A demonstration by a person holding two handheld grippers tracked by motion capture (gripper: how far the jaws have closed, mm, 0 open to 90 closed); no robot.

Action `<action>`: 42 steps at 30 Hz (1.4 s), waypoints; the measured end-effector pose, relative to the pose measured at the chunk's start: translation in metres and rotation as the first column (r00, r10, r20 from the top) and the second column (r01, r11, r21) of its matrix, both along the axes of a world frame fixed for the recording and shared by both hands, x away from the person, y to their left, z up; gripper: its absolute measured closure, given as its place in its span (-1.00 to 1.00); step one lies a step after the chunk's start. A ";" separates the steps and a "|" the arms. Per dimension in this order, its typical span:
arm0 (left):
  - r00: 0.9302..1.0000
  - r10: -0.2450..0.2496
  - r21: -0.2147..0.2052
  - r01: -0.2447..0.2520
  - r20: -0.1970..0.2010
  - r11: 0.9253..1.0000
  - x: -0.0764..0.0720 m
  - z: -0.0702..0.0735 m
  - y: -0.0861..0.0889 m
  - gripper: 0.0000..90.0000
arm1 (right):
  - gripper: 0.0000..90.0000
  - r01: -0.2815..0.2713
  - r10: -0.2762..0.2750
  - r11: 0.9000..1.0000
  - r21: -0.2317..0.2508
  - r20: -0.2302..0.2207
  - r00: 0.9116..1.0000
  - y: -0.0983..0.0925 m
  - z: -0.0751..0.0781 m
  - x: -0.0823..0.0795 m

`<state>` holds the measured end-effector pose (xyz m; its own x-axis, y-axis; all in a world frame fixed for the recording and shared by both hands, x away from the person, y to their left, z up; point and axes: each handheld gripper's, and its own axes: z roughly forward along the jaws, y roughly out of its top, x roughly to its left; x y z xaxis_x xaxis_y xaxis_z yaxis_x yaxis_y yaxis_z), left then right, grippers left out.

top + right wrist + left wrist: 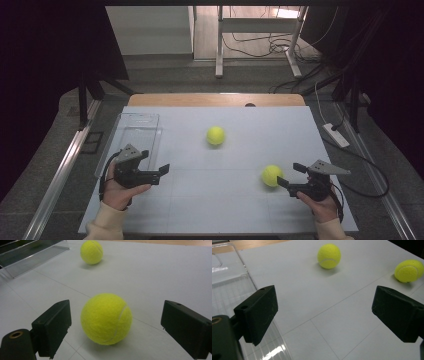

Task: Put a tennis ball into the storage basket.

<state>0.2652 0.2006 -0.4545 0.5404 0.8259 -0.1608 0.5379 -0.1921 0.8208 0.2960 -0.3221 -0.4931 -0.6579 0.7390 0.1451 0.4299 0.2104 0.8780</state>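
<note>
My right gripper (287, 176) sits jaws apart just short of the near ball (271, 175) on the table (210, 200), left gripper (162, 171) also apart and empty by the tray (134, 131), so closing early may roll the ball off.

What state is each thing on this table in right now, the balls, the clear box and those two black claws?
Near tennis ball: resting on the table, between the right gripper's open jaws, untouched.
Far tennis ball: resting on the table, apart from both grippers.
Clear box: empty, open on top, by the table's left edge.
Left gripper: open, holding nothing.
Right gripper: open, pads clear of the near ball.
</note>
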 end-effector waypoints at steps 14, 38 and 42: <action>1.000 -0.025 0.028 0.025 -0.003 0.999 0.013 0.012 -0.016 -0.84 | -0.79 0.006 -0.006 1.000 0.000 0.007 1.000 -0.001 0.001 0.000; 0.999 -0.038 0.051 0.039 -0.024 0.998 0.037 0.021 -0.035 -0.83 | -0.79 0.012 -0.012 1.000 0.000 0.014 1.000 -0.002 0.002 -0.001; 0.999 -0.043 0.048 0.044 -0.022 0.998 0.040 0.022 -0.036 -0.83 | -0.79 0.011 -0.011 1.000 -0.001 0.013 1.000 -0.002 0.002 -0.001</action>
